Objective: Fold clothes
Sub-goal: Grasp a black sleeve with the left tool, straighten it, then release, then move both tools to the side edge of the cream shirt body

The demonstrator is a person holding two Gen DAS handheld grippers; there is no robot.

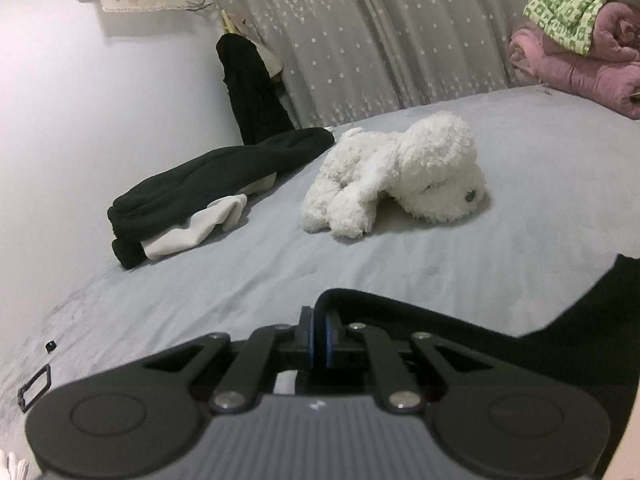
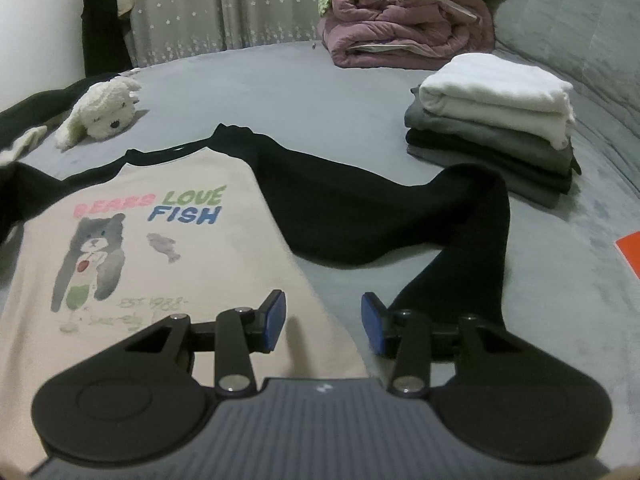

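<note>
The raglan T-shirt (image 2: 132, 240) lies flat, print side up, on the grey bed sheet (image 2: 320, 80), near the front edge of the bed; its cream body carries a bear-and-fish graphic with the words "BEARS LOVE FISH", and its sleeves are black. One black sleeve (image 2: 360, 208) runs out from the shoulder toward the right edge of the bed, then bends back toward the front edge. The right gripper (image 2: 323, 322) hovers over the side hem of the shirt with its jaws partly open and nothing between the blue pads (image 2: 276, 320); one pad is above the cream fabric, the other above the end of the black sleeve. The left gripper (image 1: 319, 340) has its jaws closed on a fold of black fabric (image 1: 420, 320), which rises between the pads and trails off to the right in the left wrist view. Beyond the shirt, a white plush dog (image 1: 400, 172) lies on its side near the middle of the bed. A black-and-white garment (image 1: 208, 184) lies crumpled near the left edge. A stack of folded clothes (image 2: 492, 128), white on top of grey and black, sits near the right edge. A rolled pink quilt (image 2: 408, 28) rests at the far edge, in front of a star-patterned curtain (image 1: 360, 40).
</note>
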